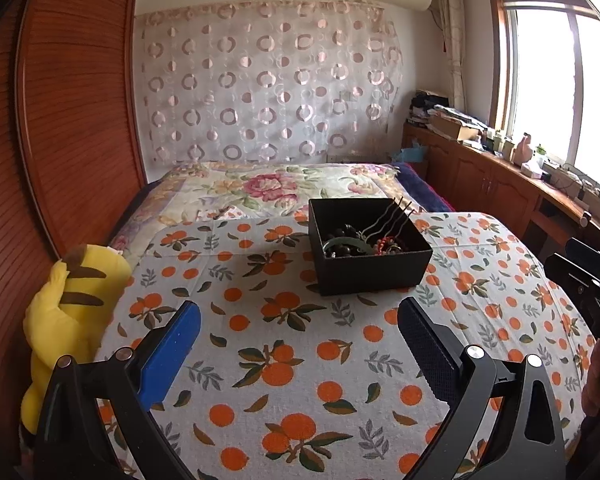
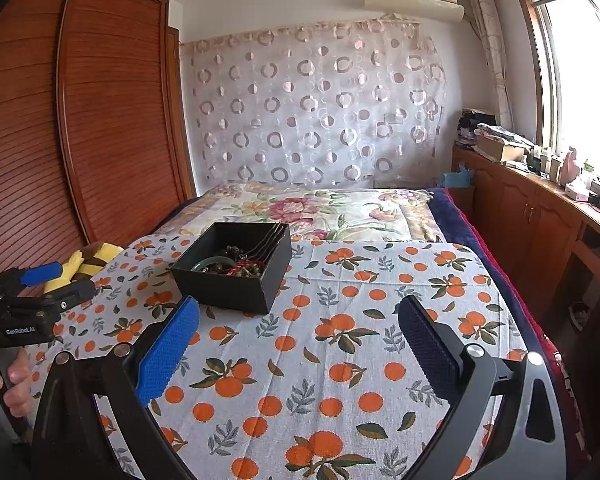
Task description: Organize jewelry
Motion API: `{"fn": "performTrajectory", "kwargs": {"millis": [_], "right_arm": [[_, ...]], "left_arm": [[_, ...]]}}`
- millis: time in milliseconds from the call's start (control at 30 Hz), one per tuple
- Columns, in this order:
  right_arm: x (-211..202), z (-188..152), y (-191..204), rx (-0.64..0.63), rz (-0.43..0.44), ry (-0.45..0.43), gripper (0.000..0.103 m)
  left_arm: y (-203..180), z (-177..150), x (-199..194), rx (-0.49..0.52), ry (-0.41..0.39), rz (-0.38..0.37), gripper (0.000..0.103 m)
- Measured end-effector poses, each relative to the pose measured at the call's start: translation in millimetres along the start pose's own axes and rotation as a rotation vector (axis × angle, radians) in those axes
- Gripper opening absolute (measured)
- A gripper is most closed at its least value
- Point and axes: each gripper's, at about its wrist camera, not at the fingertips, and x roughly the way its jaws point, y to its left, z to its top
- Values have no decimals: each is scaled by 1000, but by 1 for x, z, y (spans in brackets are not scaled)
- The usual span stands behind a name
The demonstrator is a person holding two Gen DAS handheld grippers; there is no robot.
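A black open box (image 1: 374, 268) stands on the orange-print cloth (image 1: 284, 360). It holds a green bangle (image 1: 346, 245), dark bead strands, a red cord bracelet and several wavy hairpins (image 1: 392, 216) leaning on its far right corner. The box also shows in the right wrist view (image 2: 236, 280). My left gripper (image 1: 298, 312) is open and empty, short of the box. My right gripper (image 2: 298, 312) is open and empty, to the right of and short of the box. The left gripper also shows at the left edge of the right wrist view (image 2: 56, 278).
A yellow plush toy (image 1: 68, 320) lies at the cloth's left edge beside the wooden wardrobe (image 1: 60, 120). A floral bedspread (image 1: 268, 192) lies beyond the cloth. A wooden cabinet (image 1: 500, 184) with clutter runs along the window at the right.
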Motion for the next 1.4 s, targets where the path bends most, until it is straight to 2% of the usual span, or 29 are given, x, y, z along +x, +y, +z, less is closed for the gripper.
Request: {"fn": "performTrajectory", "kwargs": {"millis": [1400], "right_arm": [[0, 0, 2, 10, 2, -10, 100]], "left_arm": [[-6, 5, -11, 1, -25, -12, 95]]}}
